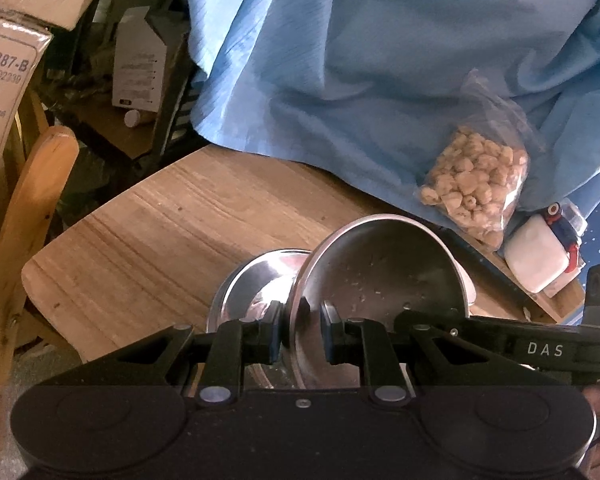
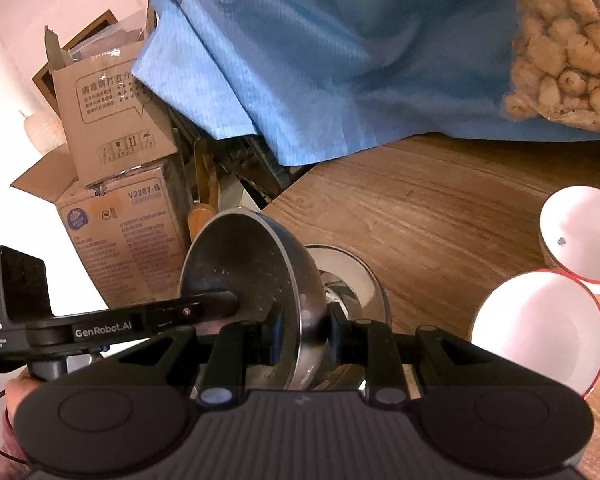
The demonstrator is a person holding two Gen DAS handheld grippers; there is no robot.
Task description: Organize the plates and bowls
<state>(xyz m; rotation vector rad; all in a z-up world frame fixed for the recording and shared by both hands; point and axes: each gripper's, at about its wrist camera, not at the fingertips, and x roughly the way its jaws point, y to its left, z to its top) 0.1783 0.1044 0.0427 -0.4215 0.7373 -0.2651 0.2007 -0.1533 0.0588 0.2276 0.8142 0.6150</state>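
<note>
1. Tilted steel bowl held on edge above the wooden bench, its hollow facing the left wrist camera, its rim pinched at the near side.
2. Left gripper closed on that rim: one pad outside the wall, the other inside the hollow.
3. Right gripper likewise clamped on the same bowl's rim, one pad inside, one against the rounded outer wall.
4. Second steel bowl just behind the tilted steel bowl, resting upright on the bench; seen in the right wrist view as a shiny rim past the held one.
5. Two white bowls with red rims right of the tilted steel bowl in the right wrist view: nearer one close to the gripper, farther one just behind it; whether touching, unclear.
6. Clear bag of pale puffed snacks beyond the tilted steel bowl, lying on blue cloth at the bench's far edge.
7. White plastic container with red and blue cap parts, right of the tilted steel bowl, near the bag.
8. Cardboard boxes stacked left of the tilted steel bowl, off the bench.
</note>
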